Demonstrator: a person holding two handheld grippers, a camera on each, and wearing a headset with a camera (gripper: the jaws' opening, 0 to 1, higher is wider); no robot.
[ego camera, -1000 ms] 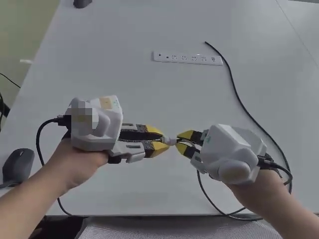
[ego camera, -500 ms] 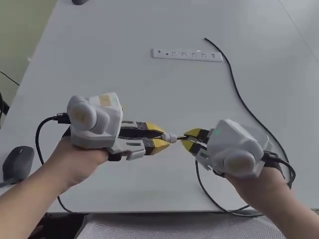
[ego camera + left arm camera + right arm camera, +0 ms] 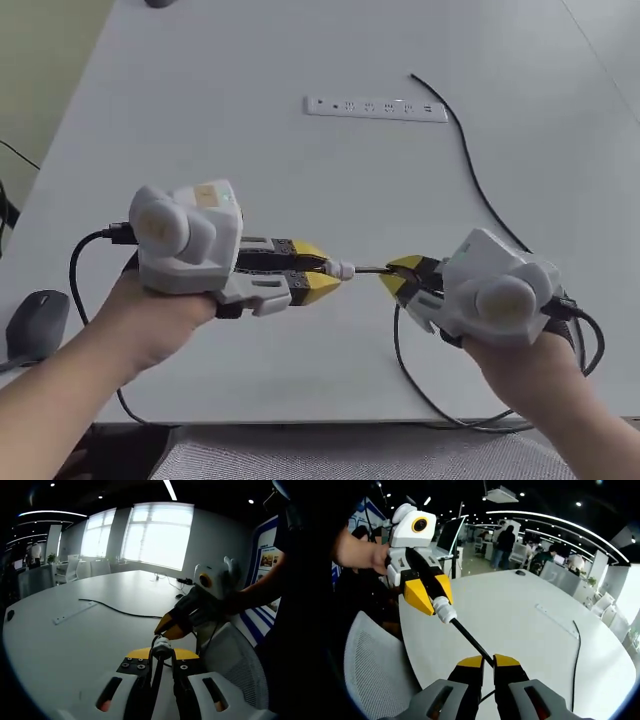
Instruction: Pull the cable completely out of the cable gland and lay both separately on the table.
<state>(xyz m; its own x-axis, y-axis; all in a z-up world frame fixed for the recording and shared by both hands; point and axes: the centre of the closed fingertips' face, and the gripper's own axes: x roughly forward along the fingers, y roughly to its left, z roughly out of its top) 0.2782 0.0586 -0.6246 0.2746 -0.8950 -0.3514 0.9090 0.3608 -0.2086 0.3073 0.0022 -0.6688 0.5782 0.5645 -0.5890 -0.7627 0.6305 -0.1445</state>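
Over the table (image 3: 250,160), cable gland (image 3: 342,270) between left fingers (image 3: 320,288), cable (image 3: 370,269) between right fingers (image 3: 403,265).

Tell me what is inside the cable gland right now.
The black cable enters the cable gland from the right gripper side. How far it reaches inside is hidden by the gland's body and the left gripper.

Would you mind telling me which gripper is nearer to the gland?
Left. The left gripper has its jaws shut on the gland itself; the right gripper grips the cable a short way out, clear of the gland.
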